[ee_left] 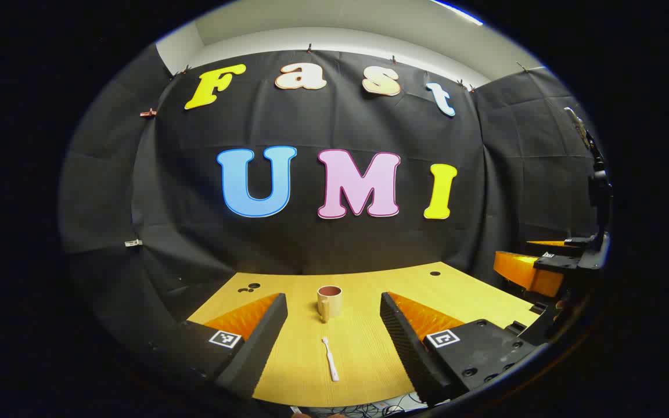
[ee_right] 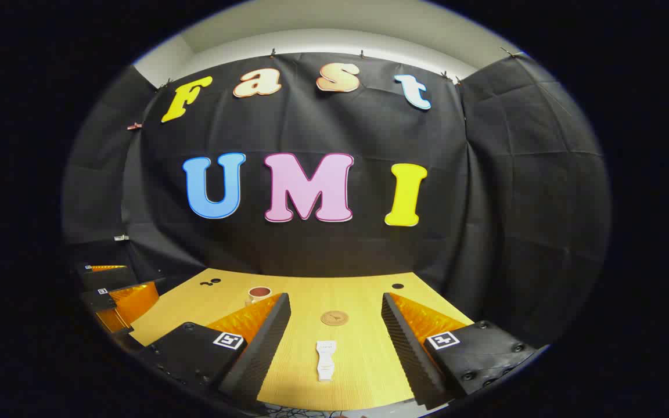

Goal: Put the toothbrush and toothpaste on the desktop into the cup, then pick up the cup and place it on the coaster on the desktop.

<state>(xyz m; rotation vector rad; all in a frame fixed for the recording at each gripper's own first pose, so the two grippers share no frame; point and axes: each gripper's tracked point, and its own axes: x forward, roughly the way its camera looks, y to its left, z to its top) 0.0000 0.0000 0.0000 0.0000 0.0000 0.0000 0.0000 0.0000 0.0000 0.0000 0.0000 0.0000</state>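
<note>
While both tools hover above the near edge of the yellow wooden surface, nothing is held. In the left gripper view, the left hand-held gripper stands wide apart, and the toothbrush lies flat between its 2 fingers, its long axis running almost straight away from the camera, tilted slightly left at the far end. I cannot tell which end carries the bristles. Just beyond it the cup stands upright, mouth up, its handle turned toward the camera. The path from brush to cup is bare wood. At the right edge of that view the other tool shows, well apart.

In the right gripper view, the right hand-held gripper is also spread wide. The toothpaste, a pale tube, lies flat between its fingers, long axis pointing away from the camera. Beyond it, apart, sits the round coaster, flat on the surface. The cup stands farther left, partly hidden behind that gripper's left finger. Small dark holes mark the far part of the surface.
</note>
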